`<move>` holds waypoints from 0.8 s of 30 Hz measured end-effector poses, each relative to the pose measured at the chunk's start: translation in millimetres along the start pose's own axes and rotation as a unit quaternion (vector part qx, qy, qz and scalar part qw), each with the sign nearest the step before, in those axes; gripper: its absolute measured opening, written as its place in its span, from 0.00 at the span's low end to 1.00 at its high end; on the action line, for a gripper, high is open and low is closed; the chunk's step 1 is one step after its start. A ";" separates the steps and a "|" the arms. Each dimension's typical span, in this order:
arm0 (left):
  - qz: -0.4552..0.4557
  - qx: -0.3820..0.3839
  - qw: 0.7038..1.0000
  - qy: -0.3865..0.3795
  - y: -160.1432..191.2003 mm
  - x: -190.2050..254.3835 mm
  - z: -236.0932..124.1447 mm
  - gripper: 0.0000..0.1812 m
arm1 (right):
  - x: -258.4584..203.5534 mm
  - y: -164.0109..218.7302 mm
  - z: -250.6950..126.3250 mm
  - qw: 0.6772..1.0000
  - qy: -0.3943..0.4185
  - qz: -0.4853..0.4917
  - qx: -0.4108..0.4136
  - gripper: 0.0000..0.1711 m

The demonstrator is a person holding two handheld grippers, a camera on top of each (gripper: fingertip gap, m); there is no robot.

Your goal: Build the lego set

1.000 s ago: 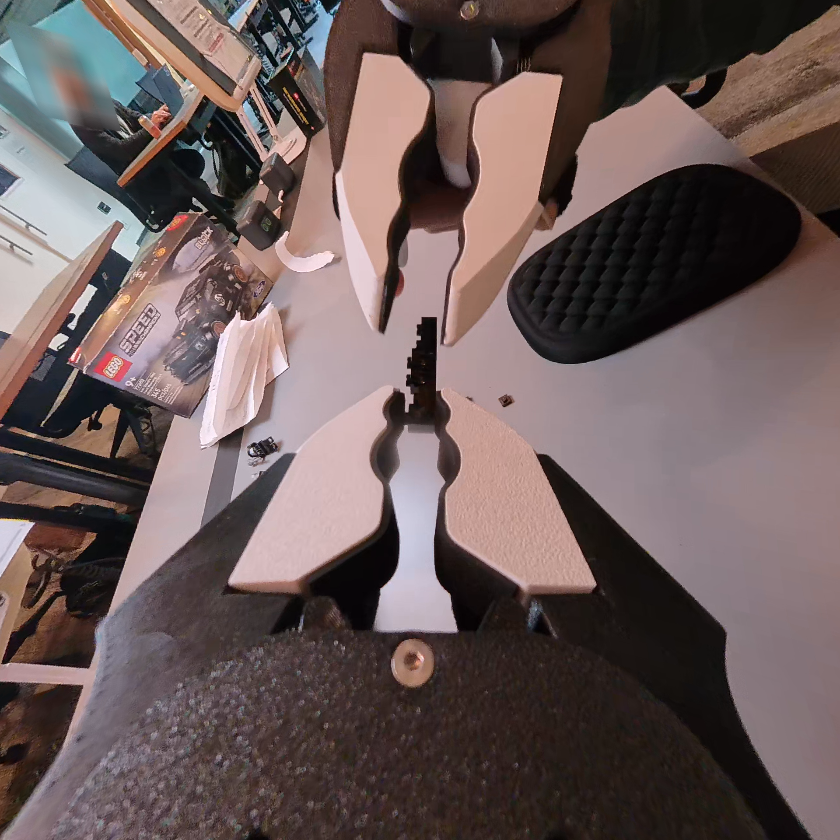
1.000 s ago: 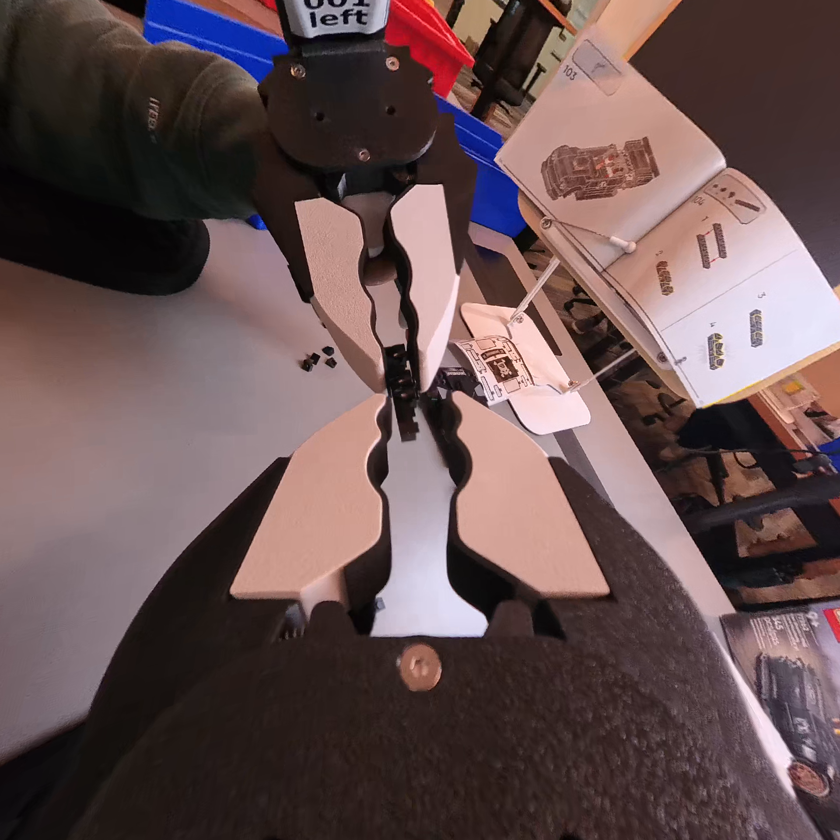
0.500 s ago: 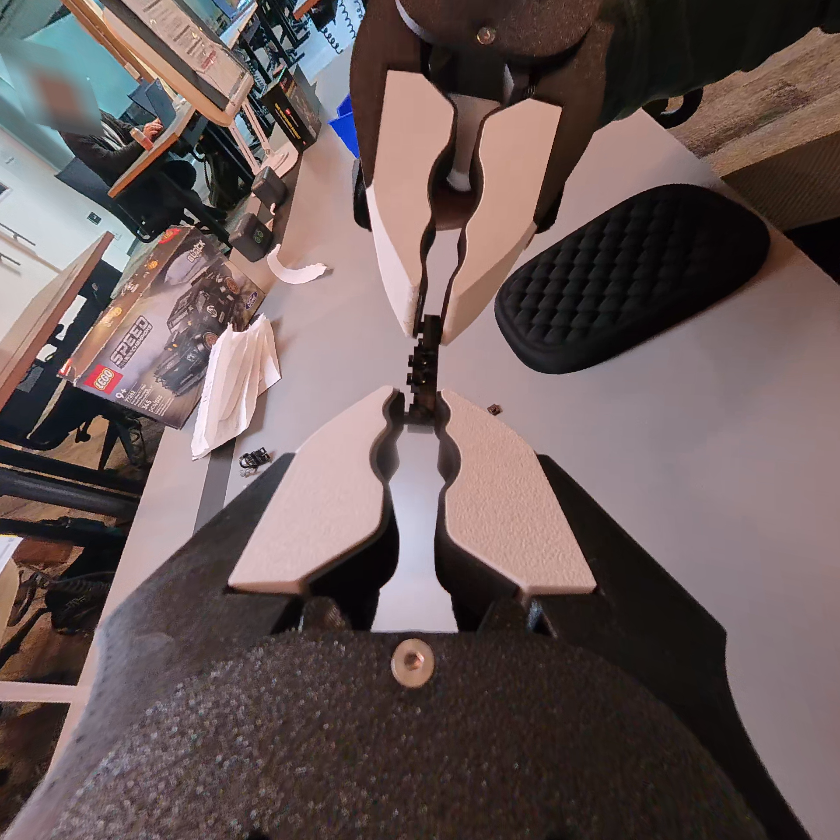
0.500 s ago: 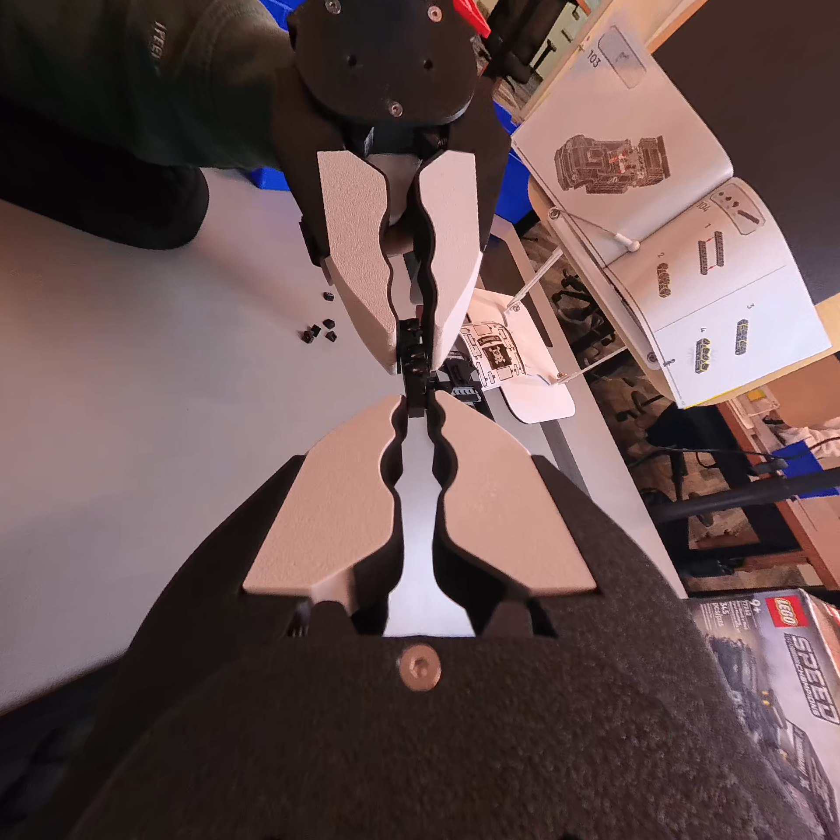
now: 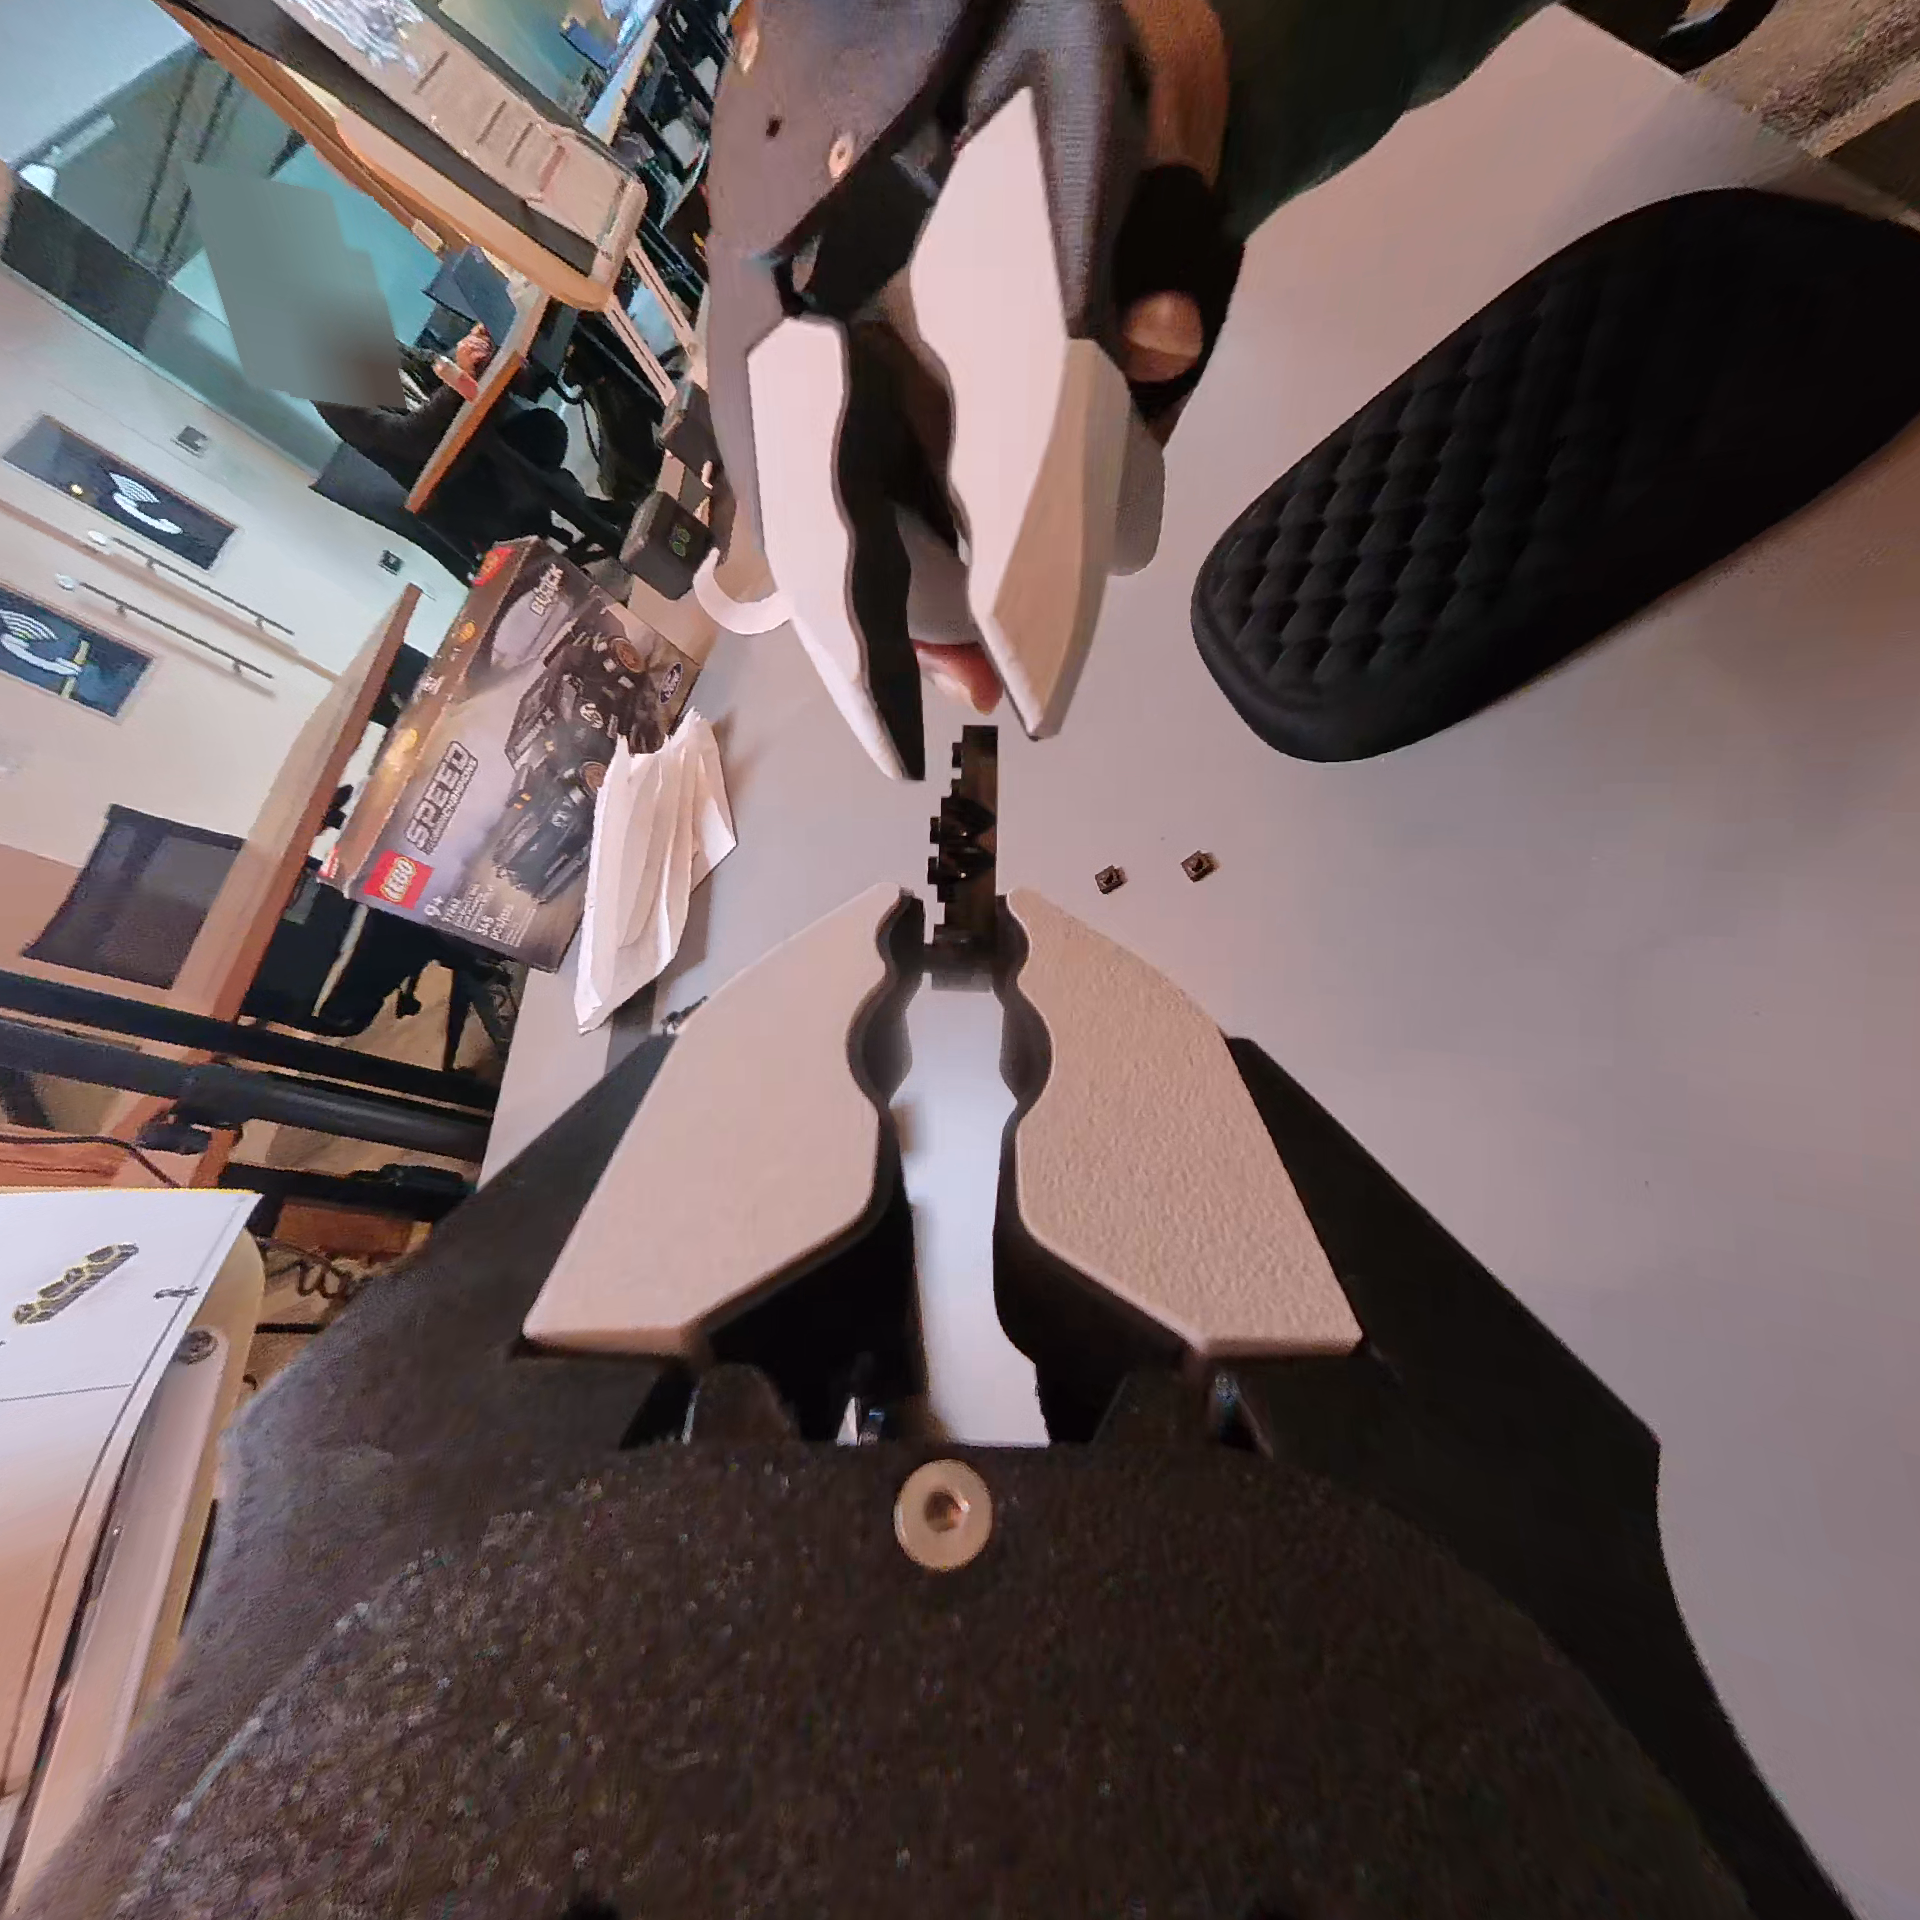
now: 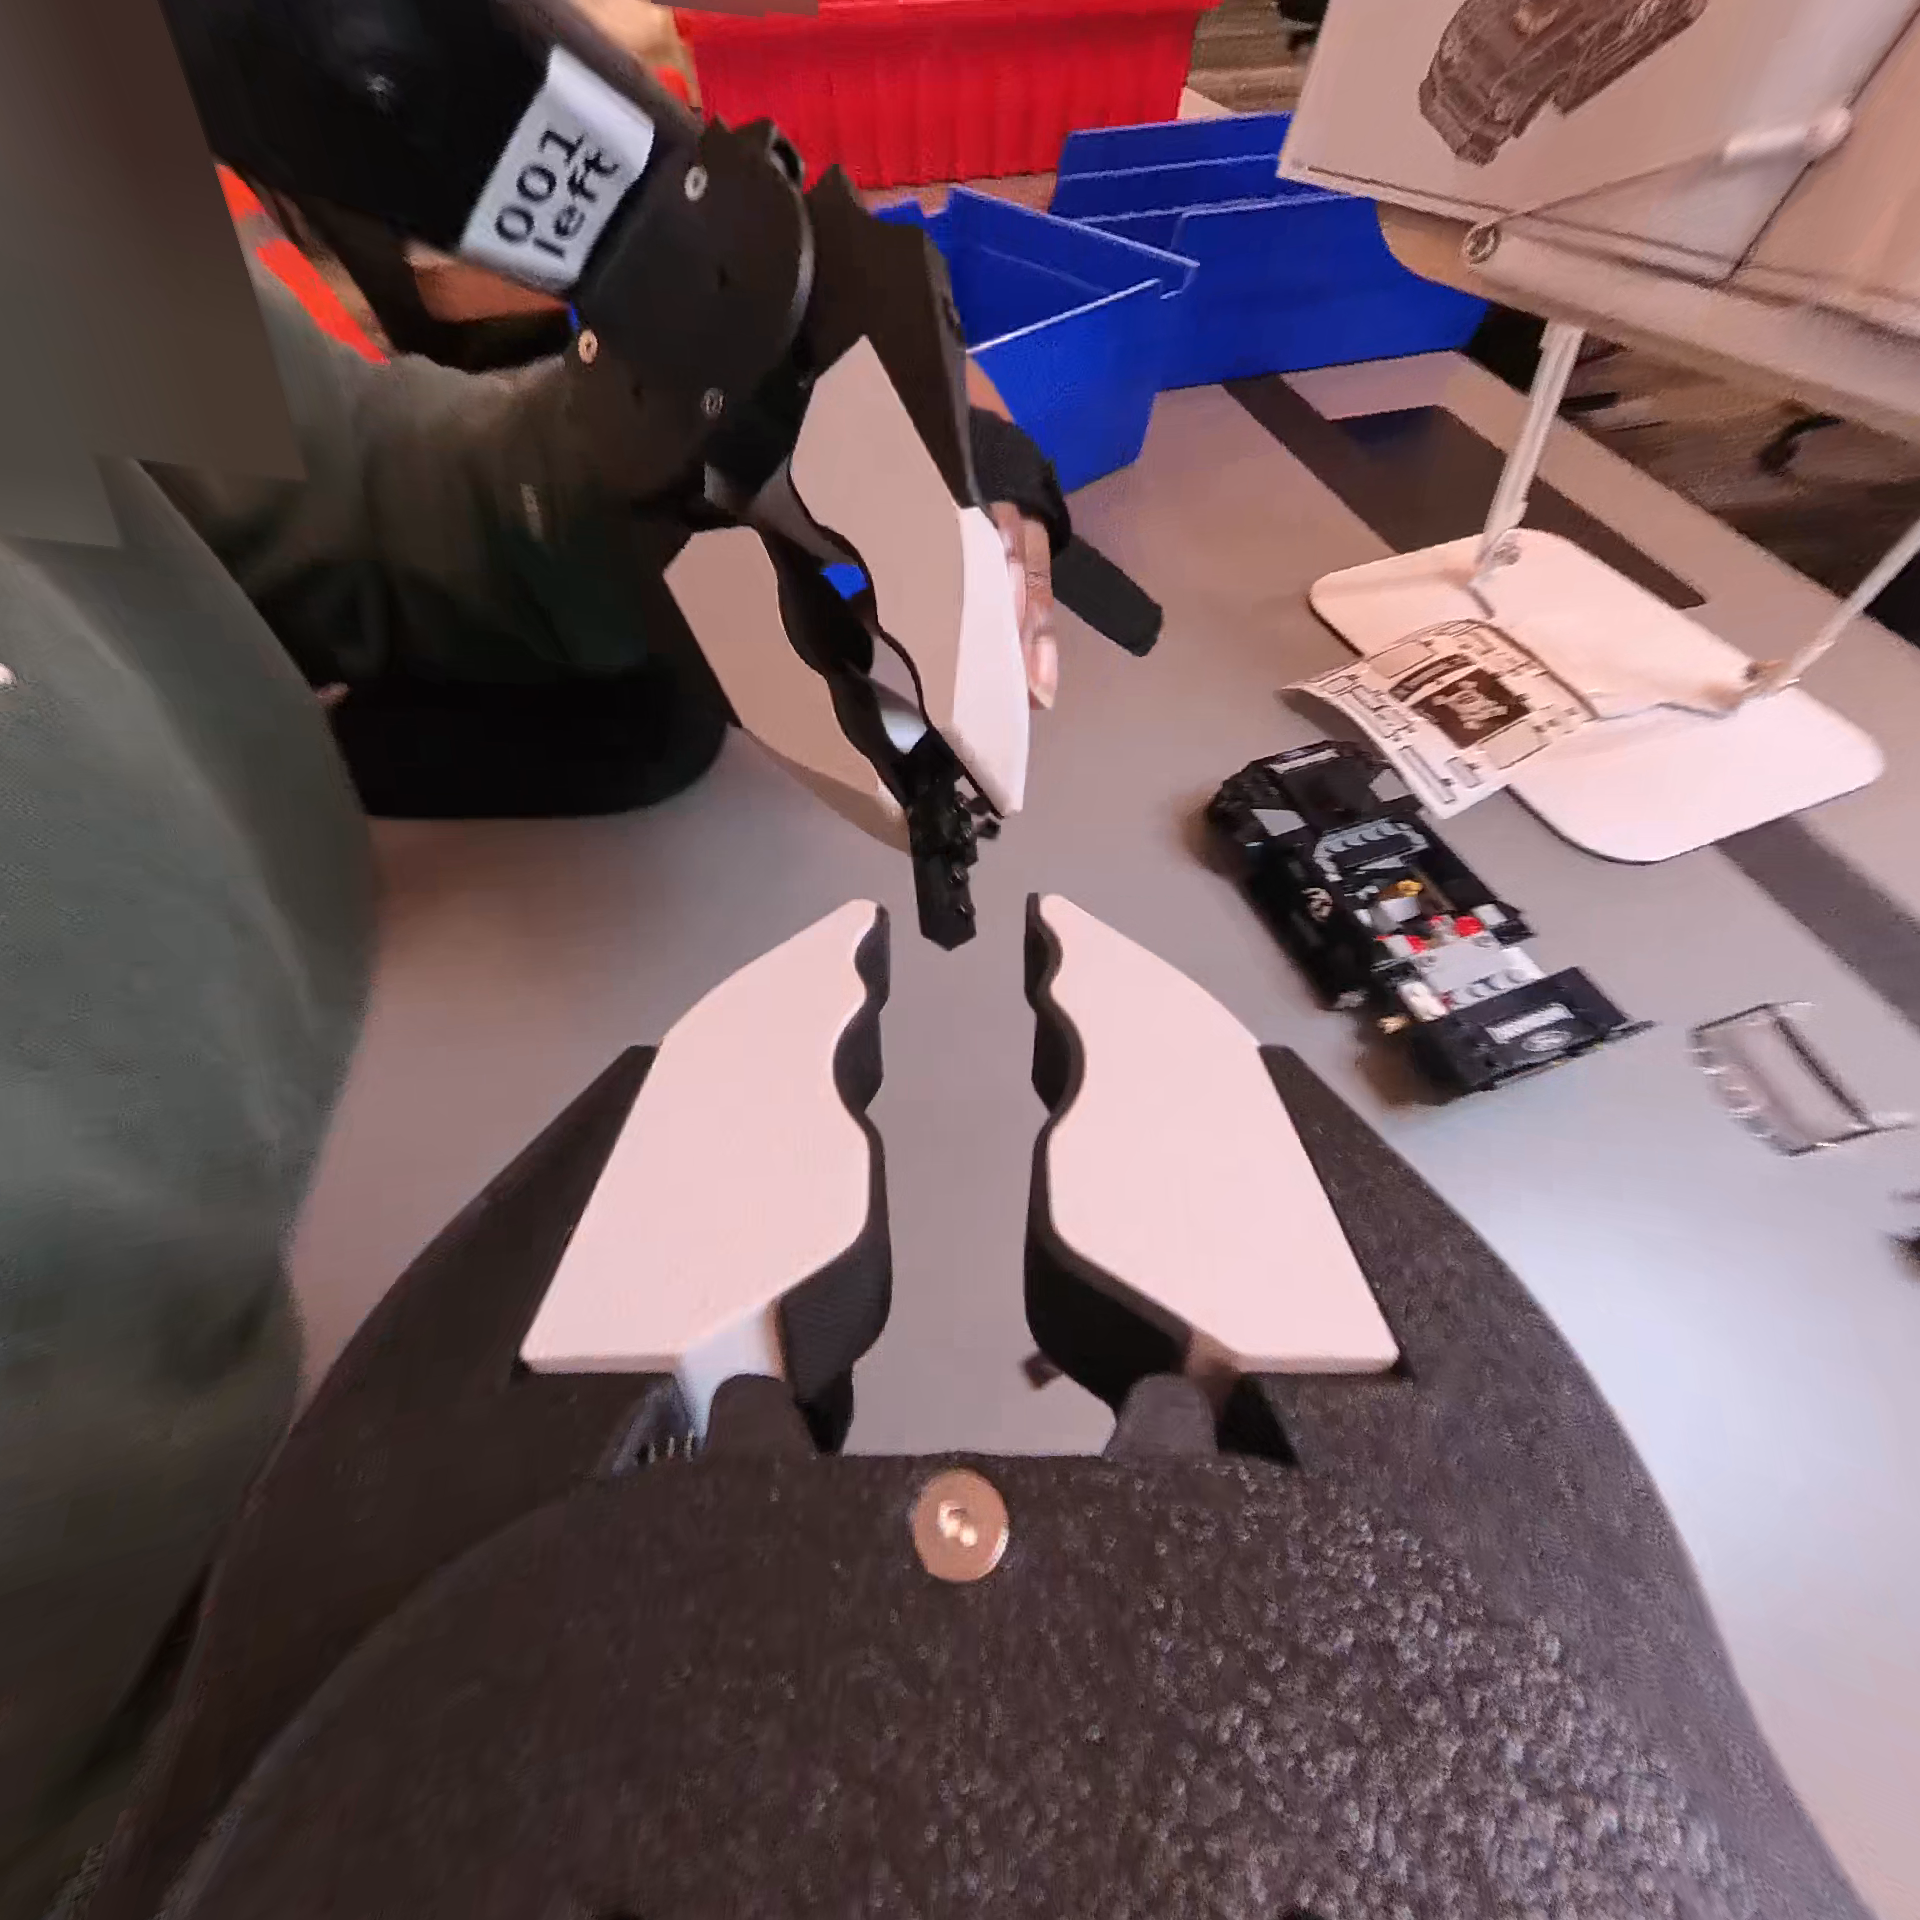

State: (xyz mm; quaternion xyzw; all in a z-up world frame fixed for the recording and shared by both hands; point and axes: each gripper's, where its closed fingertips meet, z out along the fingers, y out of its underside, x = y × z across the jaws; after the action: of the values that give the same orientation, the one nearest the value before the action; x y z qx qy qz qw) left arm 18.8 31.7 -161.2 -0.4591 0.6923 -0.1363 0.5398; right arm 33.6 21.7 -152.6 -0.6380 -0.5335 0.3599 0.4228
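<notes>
Pinching a black brick strip by its near end, the left gripper has its white fingers closed to a narrow slot on the piece, which sticks out past the tips and hangs above the grey table. Just beyond the strip's far end, the right gripper faces it with fingers spread and nothing between them; the strip's tip sits near that gap, apart from both fingers. In the right wrist view, the right gripper shows the same: a wide gap, grasping nothing, the strip ending just above its tips, held by the left gripper coming in from the upper left.

On the table right of the strip lie two tiny dark pieces, side by side. Farther right rests a black quilted pad. To the left, a folded white paper lies beside the set's box.

From the right wrist view, a half-built black car lies on the table to the right, with a clear part near it. Behind the car, a sticker sheet rests on a white stand that carries the manual. Blue bins and a red bin stand at the back.
</notes>
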 end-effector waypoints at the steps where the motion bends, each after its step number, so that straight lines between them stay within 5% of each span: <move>1: 0.003 0.002 1.000 -0.005 -0.1 0.7 -0.4 0.07 | -1.2 0.0 1.8 1.000 -0.012 0.014 -0.002 0.13; 11: 0.009 0.011 0.999 -0.033 2.4 2.2 -8.1 0.08 | -8.2 -5.7 14.4 0.998 -0.054 0.041 0.003 0.06; 14: -0.069 0.040 0.996 -0.039 2.4 -5.8 -15.3 0.25 | 1.9 6.6 19.7 0.999 -0.023 0.016 -0.019 0.06; 17: -0.145 0.045 0.988 -0.042 15.6 -12.9 -26.8 0.26 | 12.4 47.6 35.4 0.995 0.006 -0.004 -0.095 0.06; 24: -0.253 -0.134 0.953 -0.100 99.2 -15.5 -52.3 0.16 | 7.4 104.5 79.0 0.971 0.002 -0.100 -0.215 0.06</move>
State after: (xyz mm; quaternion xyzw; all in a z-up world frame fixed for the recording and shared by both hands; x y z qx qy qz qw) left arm -75.3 81.5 -199.5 -0.6987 0.5079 -0.1282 0.4873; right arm 2.2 33.6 -279.4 -0.6581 -0.6585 0.1911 0.3110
